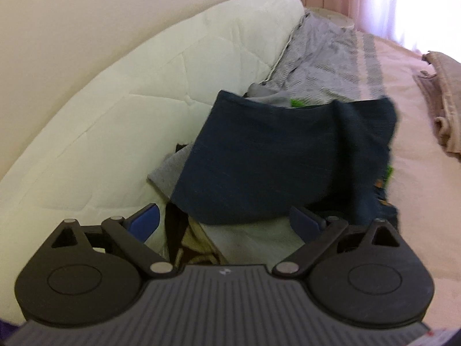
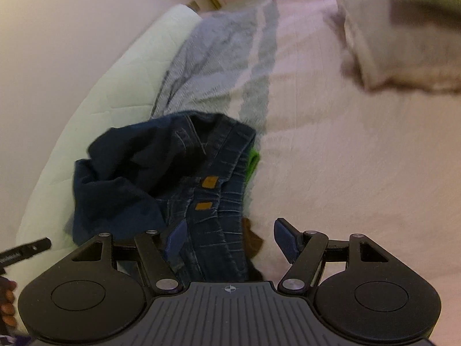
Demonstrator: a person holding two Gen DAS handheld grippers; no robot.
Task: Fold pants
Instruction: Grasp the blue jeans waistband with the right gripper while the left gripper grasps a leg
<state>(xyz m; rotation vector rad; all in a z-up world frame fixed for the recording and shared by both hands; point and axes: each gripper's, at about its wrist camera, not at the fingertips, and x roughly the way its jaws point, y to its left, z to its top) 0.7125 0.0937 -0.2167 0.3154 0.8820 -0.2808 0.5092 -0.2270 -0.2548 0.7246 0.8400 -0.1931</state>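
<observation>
Left wrist view: left tool (image 1: 224, 220) spread wide, blue pads far apart, nothing between them. Just ahead and above, dark blue pants (image 1: 282, 155), folded into a thick slab, far edge straight, near edge rounded and sagging over a heap of other clothes (image 1: 198, 242) in grey, tan and white. A sliver of green cloth (image 1: 296, 103) showing past the far edge. To the left, a white quilted mattress (image 1: 138, 92) leaning on edge against the wall, hemming the pile in on that side. Beyond the pants, a grey striped blanket (image 1: 325, 54) rumpled along the mattress. To the right, open pink bedspread (image 1: 417, 201), bare up to a beige folded garment (image 1: 443, 109) near the frame's right edge.

Right wrist view: right tool (image 2: 230, 239) also spread wide, gripping nothing; pants (image 2: 161, 178) running up between the pads from below, waistband edge with two tan tabs uppermost, left pad just at the denim, right pad well clear over bare bedspread (image 2: 360, 173). Cannot tell whether the left pad touches the cloth. Green cloth (image 2: 252, 161) peeking out at the pants' right edge. Mattress (image 2: 109, 86) close along the left. Wide free bedspread to the right and ahead, ending at a blurred beige pile (image 2: 403, 43) in the far right corner. Part of a hand (image 2: 7, 302) at the lower left edge.
</observation>
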